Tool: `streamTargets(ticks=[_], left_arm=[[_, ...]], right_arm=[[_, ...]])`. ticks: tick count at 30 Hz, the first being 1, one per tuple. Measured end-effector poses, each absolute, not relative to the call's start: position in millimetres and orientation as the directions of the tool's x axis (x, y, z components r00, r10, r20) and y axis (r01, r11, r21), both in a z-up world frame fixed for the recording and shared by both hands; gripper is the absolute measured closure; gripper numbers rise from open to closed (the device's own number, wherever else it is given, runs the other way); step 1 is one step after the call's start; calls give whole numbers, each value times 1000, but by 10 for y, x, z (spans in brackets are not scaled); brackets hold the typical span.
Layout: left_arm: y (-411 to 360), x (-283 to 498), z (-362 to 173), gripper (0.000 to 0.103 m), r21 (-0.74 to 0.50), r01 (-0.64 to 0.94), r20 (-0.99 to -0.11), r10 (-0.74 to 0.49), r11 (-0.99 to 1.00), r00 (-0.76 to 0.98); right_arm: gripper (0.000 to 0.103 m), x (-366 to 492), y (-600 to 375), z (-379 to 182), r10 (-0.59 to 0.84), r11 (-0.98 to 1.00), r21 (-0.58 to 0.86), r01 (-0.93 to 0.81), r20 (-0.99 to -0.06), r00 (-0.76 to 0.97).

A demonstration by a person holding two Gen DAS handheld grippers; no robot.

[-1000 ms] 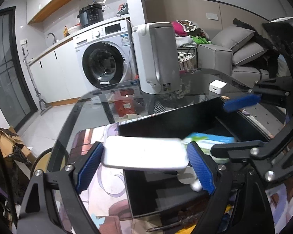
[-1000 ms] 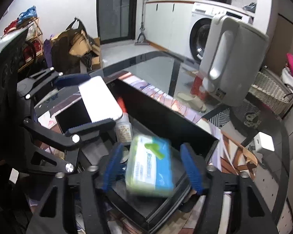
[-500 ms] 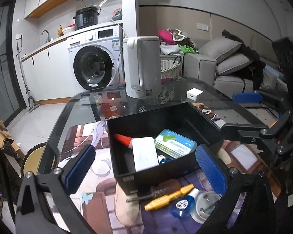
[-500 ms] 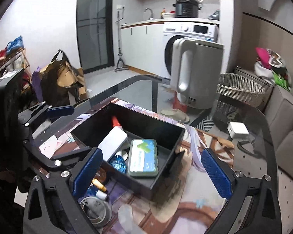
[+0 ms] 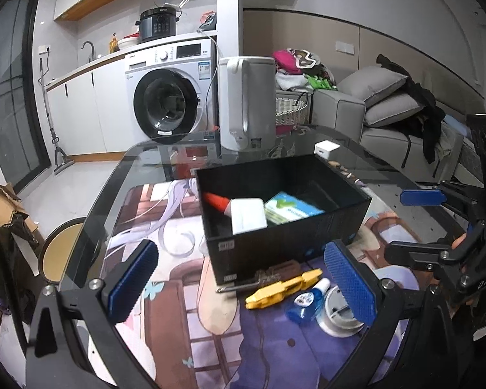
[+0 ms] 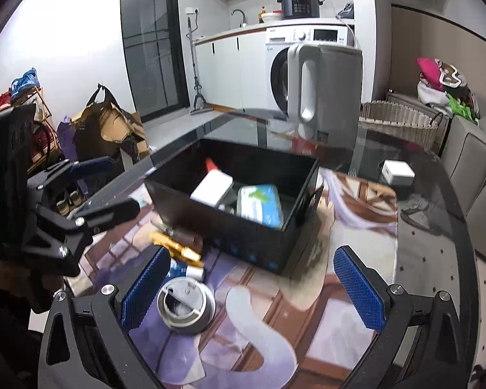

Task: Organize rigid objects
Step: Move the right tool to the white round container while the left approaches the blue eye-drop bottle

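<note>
Grippers both wide, empty: left gripper [image 5: 239, 283], right gripper [image 6: 252, 287]. Black bin [image 5: 307, 243] part filled. Next step likely: yellow tool [image 5: 283, 288] beside bin needs pickup.

One black box [image 5: 285, 246] on the mat; inside it, three things showing: one white case [image 5: 248, 215], one green-and-blue tin [image 5: 291, 209], one orange-capped tube [image 5: 217, 201]; outside, in front: one yellow tool [image 5: 283, 288], one dark-handled screwdriver [image 5: 259, 277], one blue bottle [image 5: 304, 301], one round metal tin [image 6: 185, 304]; one kettle [image 5: 247, 103]; one white cube [image 5: 325, 147].
</note>
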State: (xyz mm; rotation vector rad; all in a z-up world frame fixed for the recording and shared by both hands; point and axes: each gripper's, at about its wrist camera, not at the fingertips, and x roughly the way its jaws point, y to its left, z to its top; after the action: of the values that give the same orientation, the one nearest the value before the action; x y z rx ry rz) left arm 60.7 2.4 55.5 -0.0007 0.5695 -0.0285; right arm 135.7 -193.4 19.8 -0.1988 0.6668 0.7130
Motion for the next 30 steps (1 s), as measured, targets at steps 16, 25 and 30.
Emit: streamTargets(ticks=[16, 25, 30], left_arm=[[53, 633, 320, 0, 9, 7, -586, -1, 1000, 810], [62, 663, 239, 0, 16, 2, -613, 8, 1000, 790], [50, 684, 217, 0, 20, 7, -621, 7, 1000, 783]], right_arm=[[0, 1313, -1744, -196, 520, 681, 40, -731, -729, 445], [0, 1306, -1647, -325, 509, 663, 45, -747, -759, 406], [0, 1297, -1591, -397, 511, 660, 62, -749, -768, 386]])
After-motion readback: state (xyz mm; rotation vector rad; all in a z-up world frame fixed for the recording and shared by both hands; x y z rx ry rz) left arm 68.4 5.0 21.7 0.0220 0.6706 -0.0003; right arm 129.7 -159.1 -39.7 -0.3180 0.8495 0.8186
